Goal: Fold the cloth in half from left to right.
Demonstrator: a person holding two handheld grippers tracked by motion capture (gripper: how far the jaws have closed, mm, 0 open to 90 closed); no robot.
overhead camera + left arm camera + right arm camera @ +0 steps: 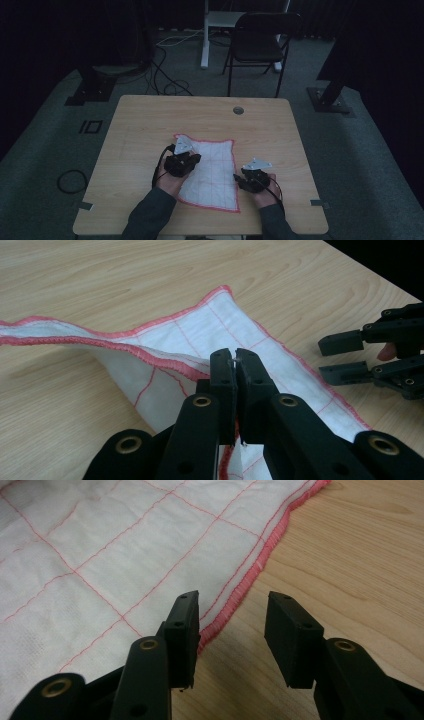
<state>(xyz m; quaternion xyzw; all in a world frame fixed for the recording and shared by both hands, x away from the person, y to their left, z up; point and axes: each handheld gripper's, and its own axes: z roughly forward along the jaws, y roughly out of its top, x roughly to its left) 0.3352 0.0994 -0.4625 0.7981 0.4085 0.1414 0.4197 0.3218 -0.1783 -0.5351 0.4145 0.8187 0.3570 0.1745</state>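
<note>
cloth, white with red grid and hem, lies spread on the table. left claw clamped on a lifted fold of cloth. right claw gapes at the cloth's hem, gripping nothing.

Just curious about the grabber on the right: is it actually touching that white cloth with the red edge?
Apart. In the right gripper view, the right gripper stands open above the cloth's red hem, nothing pinched between its jaws.
</note>
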